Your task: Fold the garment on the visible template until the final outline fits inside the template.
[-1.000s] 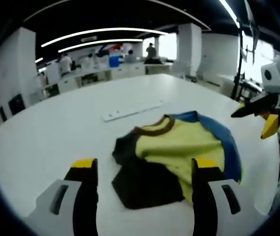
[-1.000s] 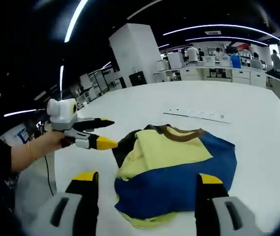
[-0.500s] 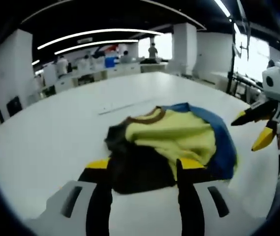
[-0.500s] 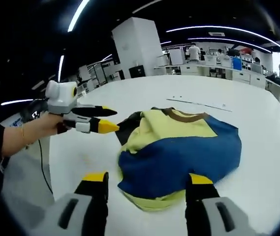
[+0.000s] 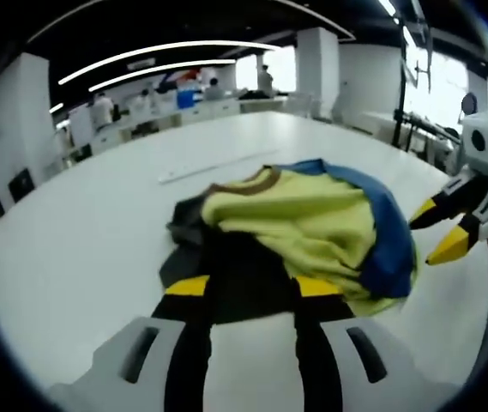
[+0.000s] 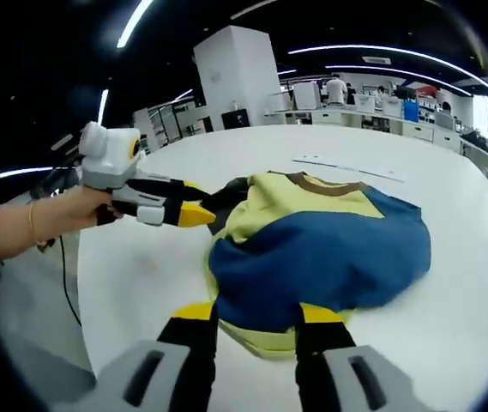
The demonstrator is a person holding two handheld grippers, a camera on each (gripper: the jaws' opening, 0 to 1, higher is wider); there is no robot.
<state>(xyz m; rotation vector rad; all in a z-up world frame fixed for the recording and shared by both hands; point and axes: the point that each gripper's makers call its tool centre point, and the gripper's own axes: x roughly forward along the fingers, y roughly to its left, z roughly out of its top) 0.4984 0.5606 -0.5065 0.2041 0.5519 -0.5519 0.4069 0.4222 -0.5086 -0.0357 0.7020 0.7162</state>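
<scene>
A yellow, blue and dark-brown garment [image 5: 312, 215] lies bunched on the white table [image 5: 72, 249]. My left gripper [image 5: 252, 286] is low at its near edge. Its jaws are half closed, with the dark sleeve [image 5: 244, 275] lying between the yellow tips. In the right gripper view the garment [image 6: 329, 249] shows its blue side, and my right gripper [image 6: 256, 312] has also narrowed, with the yellow hem [image 6: 265, 335] between its tips. The left gripper [image 6: 194, 202], held by a hand [image 6: 55, 219], points at the dark sleeve from the left. The right gripper [image 5: 439, 230] sits by the blue edge, tips apart.
A thin white strip [image 5: 218, 165] lies on the table beyond the garment, and appears again as the strip [image 6: 346, 167] in the right gripper view. The table edge [image 6: 98, 343] curves close on the left. Workbenches with several people [image 5: 98, 107] and a white pillar [image 6: 235, 73] stand far behind.
Both grippers have moved in and down to opposite edges of the garment. Their jaws have narrowed around the fabric. The garment looks more bunched.
</scene>
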